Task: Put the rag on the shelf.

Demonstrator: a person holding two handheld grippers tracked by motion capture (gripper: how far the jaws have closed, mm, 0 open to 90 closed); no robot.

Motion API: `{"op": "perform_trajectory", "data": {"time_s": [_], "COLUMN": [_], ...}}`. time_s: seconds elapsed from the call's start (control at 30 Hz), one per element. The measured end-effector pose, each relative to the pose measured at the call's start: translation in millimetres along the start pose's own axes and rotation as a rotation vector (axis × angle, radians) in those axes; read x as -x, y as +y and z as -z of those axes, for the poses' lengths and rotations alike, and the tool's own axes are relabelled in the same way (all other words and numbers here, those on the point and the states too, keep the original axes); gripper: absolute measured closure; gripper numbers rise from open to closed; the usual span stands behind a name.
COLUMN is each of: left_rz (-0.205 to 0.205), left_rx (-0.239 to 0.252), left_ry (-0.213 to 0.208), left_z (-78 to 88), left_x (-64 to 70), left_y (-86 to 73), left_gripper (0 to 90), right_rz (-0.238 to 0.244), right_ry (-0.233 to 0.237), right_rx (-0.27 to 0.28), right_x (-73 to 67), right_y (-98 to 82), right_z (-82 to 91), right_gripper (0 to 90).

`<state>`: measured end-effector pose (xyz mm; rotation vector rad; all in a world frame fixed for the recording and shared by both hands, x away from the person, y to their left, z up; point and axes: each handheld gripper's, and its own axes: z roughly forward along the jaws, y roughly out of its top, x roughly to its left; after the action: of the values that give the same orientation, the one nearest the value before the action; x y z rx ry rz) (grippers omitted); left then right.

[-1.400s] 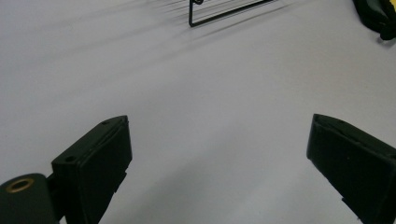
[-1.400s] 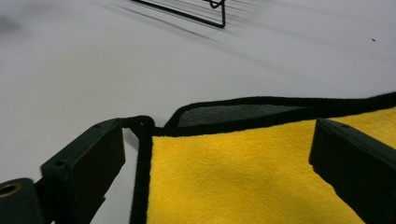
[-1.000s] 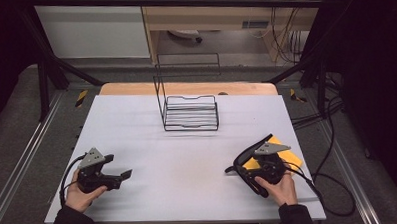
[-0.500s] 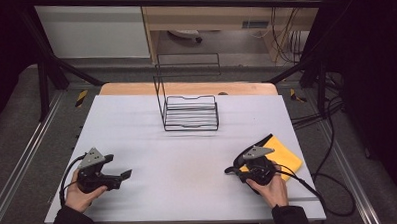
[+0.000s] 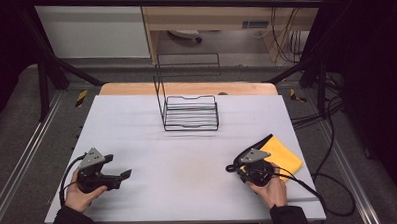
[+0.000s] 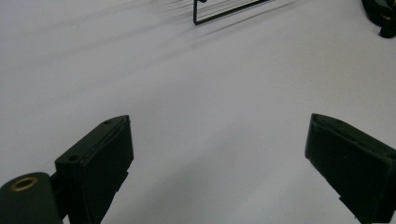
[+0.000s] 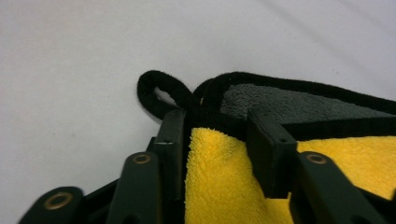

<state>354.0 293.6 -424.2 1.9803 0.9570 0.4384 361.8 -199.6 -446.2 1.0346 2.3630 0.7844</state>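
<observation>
The right hand-held gripper point(image 7: 217, 140) has just been closed onto the black-edged yellow terry cloth point(image 7: 224, 186), now pinched for lifting; the left hand-held gripper point(image 6: 219, 163) is kept spread over the white counter point(image 6: 187, 84).

Wire rack point(image 5: 190, 112) mid-table, bare tabletop point(image 5: 183, 167) elsewhere

A lab recording rig; black frame bars point(image 5: 182, 1), trailing cables point(image 5: 289, 39), white table point(image 5: 188, 157).

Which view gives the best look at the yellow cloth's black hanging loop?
Right gripper view: the black fabric loop on the yellow terry cloth sits close up, beyond the jaws that straddle the cloth's corner. High view shows the cloth but the loop is too small to tell. Left gripper view looks across bare table.
</observation>
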Motion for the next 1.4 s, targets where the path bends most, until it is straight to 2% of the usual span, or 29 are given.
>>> {"op": "perform_trajectory", "data": {"time_s": [0.1, 0.27, 0.47, 0.77, 0.93, 1.2, 1.4], "left_rz": [-0.002, -0.002, 0.0, -0.001, 0.001, -0.002, -0.001], "left_rx": [0.0, 0.002, 0.005, 0.005, 0.005, 0.006, 0.006], "left_ry": [0.0, 0.0, 0.001, 0.001, 0.002, 0.007, 0.014], "left_z": [0.1, 0.6, 0.8, 1.0, 0.8, 1.0, 1.2], "left_x": [0.1, -0.3, -0.4, -0.2, -0.1, 0.2, 0.1], "left_y": [0.1, 0.2, 0.1, 0.4, 0.5, 0.8, 1.0], "left_gripper": [7.9, 8.0, 8.2, 8.4, 8.5, 8.5, 8.5], "right_rz": [0.005, -0.017, -0.076, -0.138, -0.168, -0.147, -0.102], "right_ry": [-0.013, -0.01, 0.006, 0.049, 0.095, 0.163, 0.211], "right_rx": [-0.004, -0.009, -0.003, 0.071, 0.132, 0.172, 0.176], "right_x": [1.7, 5.4, 10.3, 17.3, 19.0, -0.6, -24.0], "right_y": [0.5, 2.2, 4.2, 6.1, 9.2, 25.0, 44.5], "right_z": [0.1, 1.3, 4.6, 19.3, 30.3, 28.7, 18.3], "right_gripper": [67.1, 74.3, 78.2, 79.2, 79.2, 79.1, 79.1]}}
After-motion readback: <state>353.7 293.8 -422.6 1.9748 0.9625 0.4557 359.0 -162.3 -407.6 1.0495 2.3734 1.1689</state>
